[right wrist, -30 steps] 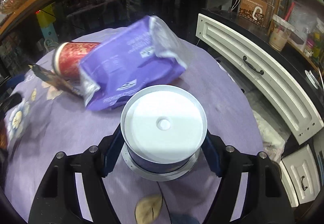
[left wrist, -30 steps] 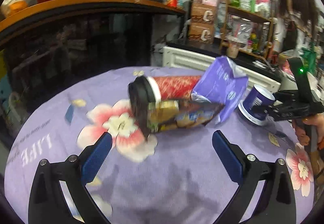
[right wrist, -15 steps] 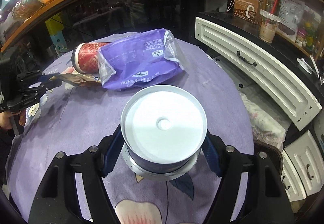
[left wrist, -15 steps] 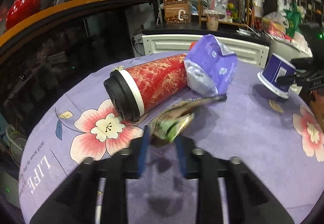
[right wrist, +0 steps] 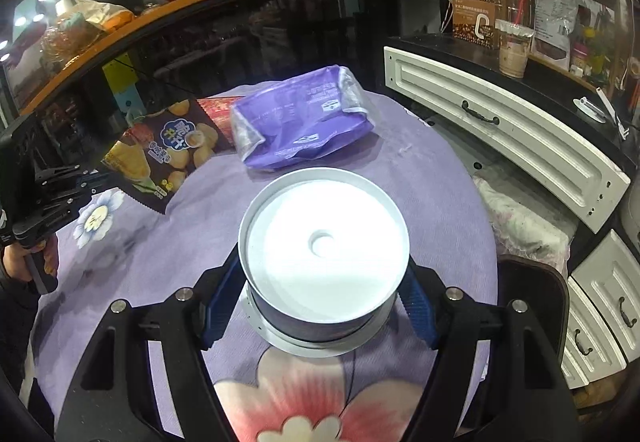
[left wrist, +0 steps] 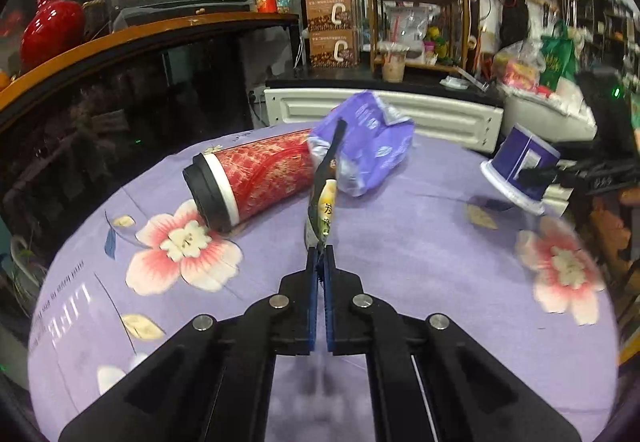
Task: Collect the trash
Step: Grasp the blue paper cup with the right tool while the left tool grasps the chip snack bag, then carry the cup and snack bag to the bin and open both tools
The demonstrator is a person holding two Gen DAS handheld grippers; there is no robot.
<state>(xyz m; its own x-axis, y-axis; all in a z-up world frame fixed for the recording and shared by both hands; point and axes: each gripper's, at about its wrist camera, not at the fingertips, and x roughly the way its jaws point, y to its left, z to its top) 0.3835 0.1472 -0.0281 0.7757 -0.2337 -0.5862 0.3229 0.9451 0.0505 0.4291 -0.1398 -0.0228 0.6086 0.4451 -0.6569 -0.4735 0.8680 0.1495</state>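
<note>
My left gripper [left wrist: 320,262] is shut on a dark chip bag [left wrist: 323,198], held edge-on and lifted above the purple floral tablecloth [left wrist: 400,250]. The chip bag [right wrist: 160,150] and left gripper [right wrist: 92,182] also show in the right wrist view. My right gripper [right wrist: 320,302] is shut on a blue paper cup [right wrist: 324,246], bottom toward the camera, held above the table; the cup shows in the left wrist view [left wrist: 520,170]. A red cup with a black lid [left wrist: 256,178] lies on its side next to a purple bag [left wrist: 368,150].
A dark curved counter [left wrist: 140,82] with a red vase [left wrist: 48,30] rings the table's far side. White drawers [right wrist: 500,130] and stocked shelves [left wrist: 420,26] stand to the right. A dark chair back [right wrist: 532,294] sits at the table's right edge.
My left gripper closed on the chip bag and lifted it off the table, turning it edge-on. My right gripper stayed shut on the blue cup and drew back from the purple bag.
</note>
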